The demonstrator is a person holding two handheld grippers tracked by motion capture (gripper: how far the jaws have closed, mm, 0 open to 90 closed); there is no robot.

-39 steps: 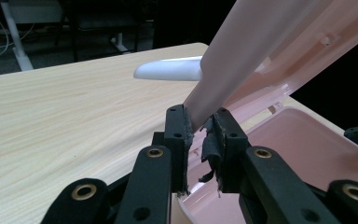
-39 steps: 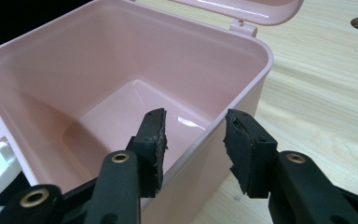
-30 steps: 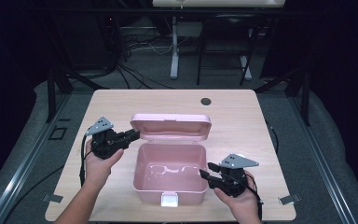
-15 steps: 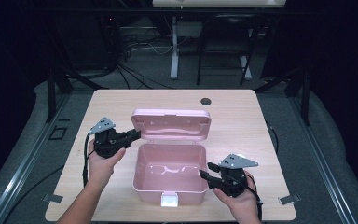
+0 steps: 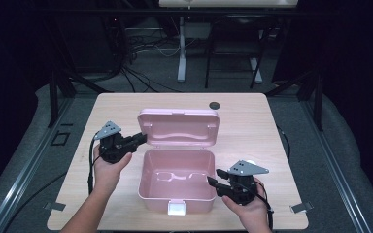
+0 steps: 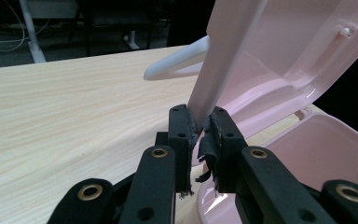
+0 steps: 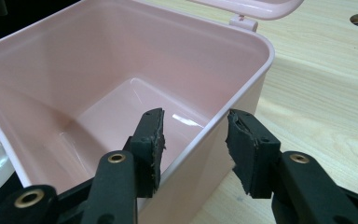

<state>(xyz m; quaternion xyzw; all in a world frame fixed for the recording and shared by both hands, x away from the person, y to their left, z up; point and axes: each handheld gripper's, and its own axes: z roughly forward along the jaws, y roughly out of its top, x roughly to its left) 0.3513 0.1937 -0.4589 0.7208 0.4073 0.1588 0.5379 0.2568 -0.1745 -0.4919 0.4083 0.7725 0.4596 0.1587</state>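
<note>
From the high view, a pale pink plastic box with rounded corners sits on the light wooden table, nearer my edge of it, with its hinged pink lid swung up and leaning back behind the tub. A small white latch sits on the box's near wall, and a dark round hole lies in the table beyond the lid. My left gripper meets the lid's left edge, and my right gripper sits at the box's right wall, near its front corner. In the left gripper view, my left gripper has just been closing, and its frayed black pads now pinch the thin edge of the lid between them; the lid rises tilted from the jaws, with a white curved handle showing past it and the box's open tub low on the right. In the right gripper view, my right gripper stands open astride the box's wall, one jaw inside the tub and one outside; the pads stand clear of the rim, gripping nothing. The tub's glossy floor is bare.
</note>
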